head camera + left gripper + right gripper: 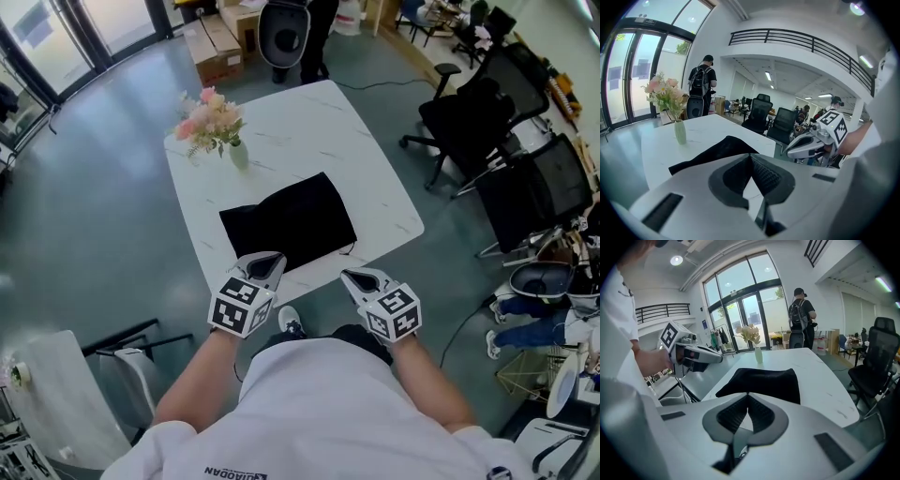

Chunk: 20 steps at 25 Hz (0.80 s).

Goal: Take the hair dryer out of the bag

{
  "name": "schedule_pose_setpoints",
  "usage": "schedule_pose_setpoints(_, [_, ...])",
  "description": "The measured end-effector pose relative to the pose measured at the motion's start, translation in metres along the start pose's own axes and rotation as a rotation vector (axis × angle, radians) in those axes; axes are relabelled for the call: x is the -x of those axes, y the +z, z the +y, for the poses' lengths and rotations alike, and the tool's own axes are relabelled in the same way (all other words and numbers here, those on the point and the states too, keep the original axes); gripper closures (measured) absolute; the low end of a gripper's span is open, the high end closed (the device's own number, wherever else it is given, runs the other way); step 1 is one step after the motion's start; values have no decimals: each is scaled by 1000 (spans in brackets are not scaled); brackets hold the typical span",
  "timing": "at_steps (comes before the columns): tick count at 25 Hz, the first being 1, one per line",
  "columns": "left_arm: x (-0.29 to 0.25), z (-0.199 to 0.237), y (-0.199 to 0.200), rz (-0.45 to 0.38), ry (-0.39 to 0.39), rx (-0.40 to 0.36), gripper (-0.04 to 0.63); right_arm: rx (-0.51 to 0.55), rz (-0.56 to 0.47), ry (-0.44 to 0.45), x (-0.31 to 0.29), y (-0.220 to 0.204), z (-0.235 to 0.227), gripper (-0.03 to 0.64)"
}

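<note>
Got left gripper (267, 258) and right gripper (361, 275) both pinched shut, empty, just short of the bag (289, 223). Can't see the hair dryer, presumably inside the bag. Might pinch only cloth and drag the bag along.

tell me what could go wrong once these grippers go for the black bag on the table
1. The left gripper and right gripper both have their fingers shut; reaching in like that would likely just shove the black bag.
2. The bag lies limp near the table edge, so a pull might drag it off.
3. The vase of flowers stands near its far corner and could tip.
</note>
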<state>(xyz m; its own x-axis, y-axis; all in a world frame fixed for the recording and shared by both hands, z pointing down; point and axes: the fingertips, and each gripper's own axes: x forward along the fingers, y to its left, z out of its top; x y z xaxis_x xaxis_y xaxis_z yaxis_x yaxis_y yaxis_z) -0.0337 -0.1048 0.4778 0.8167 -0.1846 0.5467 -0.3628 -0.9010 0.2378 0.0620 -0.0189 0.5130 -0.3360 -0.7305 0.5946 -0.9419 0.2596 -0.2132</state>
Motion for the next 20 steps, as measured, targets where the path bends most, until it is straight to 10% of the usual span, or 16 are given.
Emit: schedule_pose_setpoints(20, [-24,40,14,-16,208,84,577,168,75,97,-44,40,-88,600])
